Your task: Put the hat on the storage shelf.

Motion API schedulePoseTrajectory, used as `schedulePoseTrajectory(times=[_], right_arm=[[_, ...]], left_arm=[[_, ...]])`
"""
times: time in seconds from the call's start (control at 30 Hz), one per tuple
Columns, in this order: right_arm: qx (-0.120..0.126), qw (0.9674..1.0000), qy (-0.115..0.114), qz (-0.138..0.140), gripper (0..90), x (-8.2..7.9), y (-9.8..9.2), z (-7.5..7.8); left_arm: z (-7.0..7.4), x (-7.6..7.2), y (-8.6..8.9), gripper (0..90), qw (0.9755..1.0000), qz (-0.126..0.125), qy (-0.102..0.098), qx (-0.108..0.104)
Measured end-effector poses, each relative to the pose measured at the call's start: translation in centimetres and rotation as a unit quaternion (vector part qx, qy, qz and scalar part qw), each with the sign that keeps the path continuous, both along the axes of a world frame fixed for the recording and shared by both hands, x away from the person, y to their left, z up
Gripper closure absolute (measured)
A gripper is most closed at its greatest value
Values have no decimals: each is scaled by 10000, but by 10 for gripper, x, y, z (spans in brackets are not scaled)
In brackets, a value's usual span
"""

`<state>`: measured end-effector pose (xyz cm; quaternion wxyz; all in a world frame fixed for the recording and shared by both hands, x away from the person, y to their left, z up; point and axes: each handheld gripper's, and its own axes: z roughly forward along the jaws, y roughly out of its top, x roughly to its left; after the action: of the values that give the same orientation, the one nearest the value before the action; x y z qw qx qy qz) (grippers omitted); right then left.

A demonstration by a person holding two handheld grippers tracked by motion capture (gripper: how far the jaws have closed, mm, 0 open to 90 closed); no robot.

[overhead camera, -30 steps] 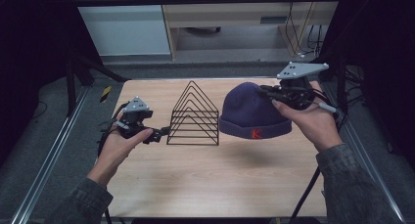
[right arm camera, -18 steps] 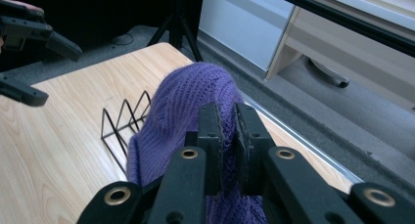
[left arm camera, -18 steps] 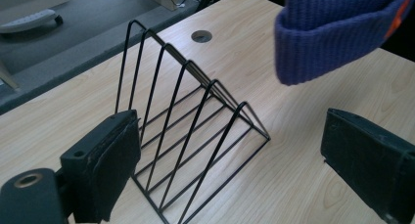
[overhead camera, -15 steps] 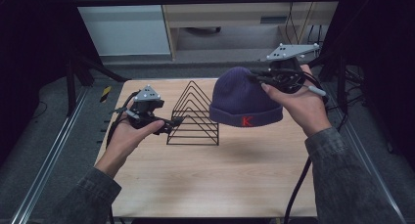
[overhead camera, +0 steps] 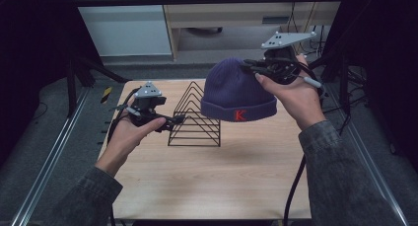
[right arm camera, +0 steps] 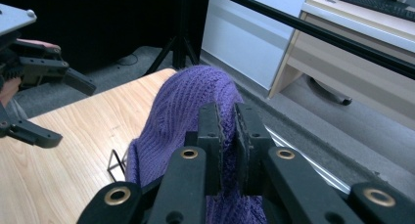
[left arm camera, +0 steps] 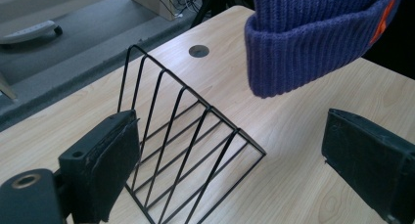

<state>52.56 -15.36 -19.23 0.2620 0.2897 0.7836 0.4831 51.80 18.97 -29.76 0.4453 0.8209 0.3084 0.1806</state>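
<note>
Purple knitted hat (overhead camera: 237, 92) with a red letter on its folded cuff hangs in the air above the right half of a pale wooden bench (overhead camera: 212, 181), just beside and above a black wire rack (overhead camera: 195, 116) shaped like a row of triangles. The hat is clear of the bench and does not touch the rack.

The right gripper (overhead camera: 251, 65), held in the person's right hand (overhead camera: 291, 95), pinches the top of the hat. In the right gripper view its jaws are pressed nearly together, with a fold of purple knit (right arm camera: 188, 116) caught between them.

The left gripper (overhead camera: 176, 119), held in the left hand (overhead camera: 129, 134), sits low at the left end of the rack. In the left gripper view its jaws are spread wide. The near jaw lies right up against the rack's wires (left arm camera: 186, 131), though whether it touches them is unclear. Nothing is gripped.

The step in hand appears to be carrying the hat over to the rack, probably to drape it on the wire peaks. The next move likely calls for bringing the hat sideways until its opening is above the rack, then lowering it so the cuff slips over the points. The left gripper looks placed to steady the light rack, and may need to close on a wire first.
</note>
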Motion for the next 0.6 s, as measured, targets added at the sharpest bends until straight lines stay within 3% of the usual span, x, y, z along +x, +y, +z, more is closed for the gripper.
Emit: schedulePoseTrajectory(times=[0.3, 0.6], right_arm=[[31, 9998, -121, 156, 827, 0, 21, 15], [127, 9992, -123, 365, 826, -4, 40, 17]], left_arm=[[4, 0, -11, 53, 9998, -194, -47, 26], [-1, 4, -17, 46, 9994, -335, 18, 81]])
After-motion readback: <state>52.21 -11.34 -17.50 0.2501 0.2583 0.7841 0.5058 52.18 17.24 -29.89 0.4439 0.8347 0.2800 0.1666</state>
